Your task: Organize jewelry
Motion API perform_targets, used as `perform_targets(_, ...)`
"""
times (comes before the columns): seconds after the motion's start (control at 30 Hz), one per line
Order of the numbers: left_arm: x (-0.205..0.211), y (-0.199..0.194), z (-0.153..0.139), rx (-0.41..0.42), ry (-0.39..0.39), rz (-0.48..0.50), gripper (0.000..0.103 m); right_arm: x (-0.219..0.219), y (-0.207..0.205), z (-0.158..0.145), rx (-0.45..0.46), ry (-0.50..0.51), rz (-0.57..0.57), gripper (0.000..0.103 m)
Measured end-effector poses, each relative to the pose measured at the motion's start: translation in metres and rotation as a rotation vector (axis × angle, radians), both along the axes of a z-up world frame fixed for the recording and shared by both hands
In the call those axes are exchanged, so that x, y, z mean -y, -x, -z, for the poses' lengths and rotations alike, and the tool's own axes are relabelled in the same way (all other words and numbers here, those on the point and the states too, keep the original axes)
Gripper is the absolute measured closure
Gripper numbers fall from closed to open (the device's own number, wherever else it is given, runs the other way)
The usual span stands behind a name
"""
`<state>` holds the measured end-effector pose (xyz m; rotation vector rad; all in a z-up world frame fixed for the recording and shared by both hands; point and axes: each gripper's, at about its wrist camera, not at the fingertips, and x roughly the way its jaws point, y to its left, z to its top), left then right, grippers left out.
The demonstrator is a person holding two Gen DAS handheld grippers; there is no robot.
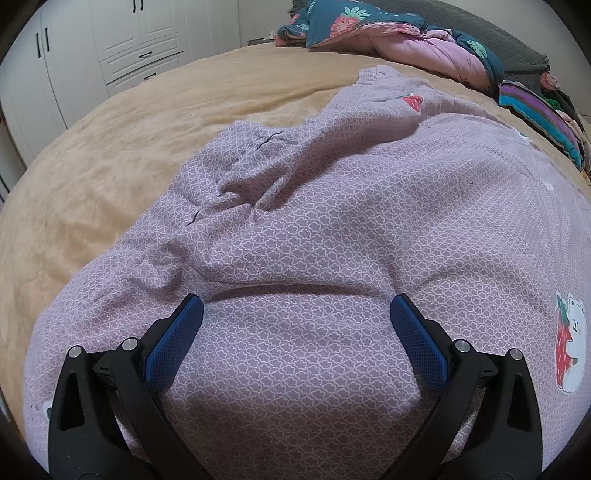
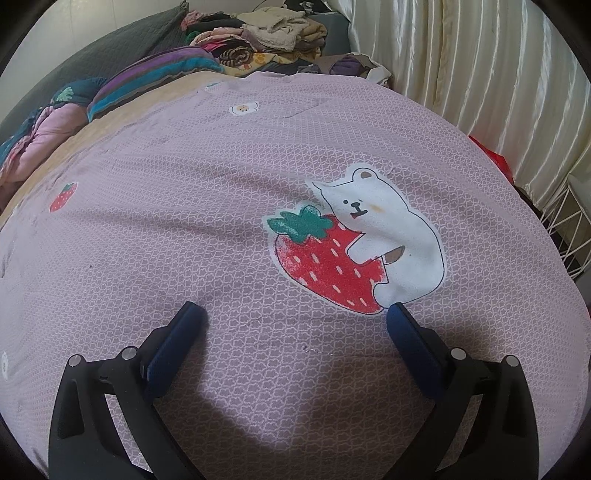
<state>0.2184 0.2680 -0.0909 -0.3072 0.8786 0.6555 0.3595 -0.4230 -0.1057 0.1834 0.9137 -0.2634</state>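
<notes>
Lilac patterned garment [image 1: 332,206] with bear-and-strawberry print [image 2: 354,240], rumpled on bed; both grippers' fingers wide apart, empty.

Two fisheye views, each looking forward along a pair of black gripper arms tipped with blue fingers, low and close over a pale purple patterned cotton garment [image 1: 332,229] spread on a tan plush bedspread [image 1: 110,155].

The left wrist view faces across the bed toward white panelled wardrobe doors [image 1: 92,48] and a rumpled pink and teal floral quilt [image 1: 388,33].

The right wrist view sits over the same garment [image 2: 184,229], facing cream pleated curtains [image 2: 480,66] and a pile of folded clothes [image 2: 266,33].

Both views share the garment, its printed white bear hugging a red strawberry [image 1: 570,343] [image 2: 354,243], and a purple and teal striped cushion [image 1: 539,114] [image 2: 155,77].
</notes>
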Motion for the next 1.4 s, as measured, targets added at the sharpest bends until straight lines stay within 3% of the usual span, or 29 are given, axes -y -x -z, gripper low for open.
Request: perform_targets(1.4,0.0004,-0.0002,0.0000,-0.001,-0.001,0.000,0.008,-0.0037,-0.0048,-0.0013,-0.001,0.001,0.000,0.004)
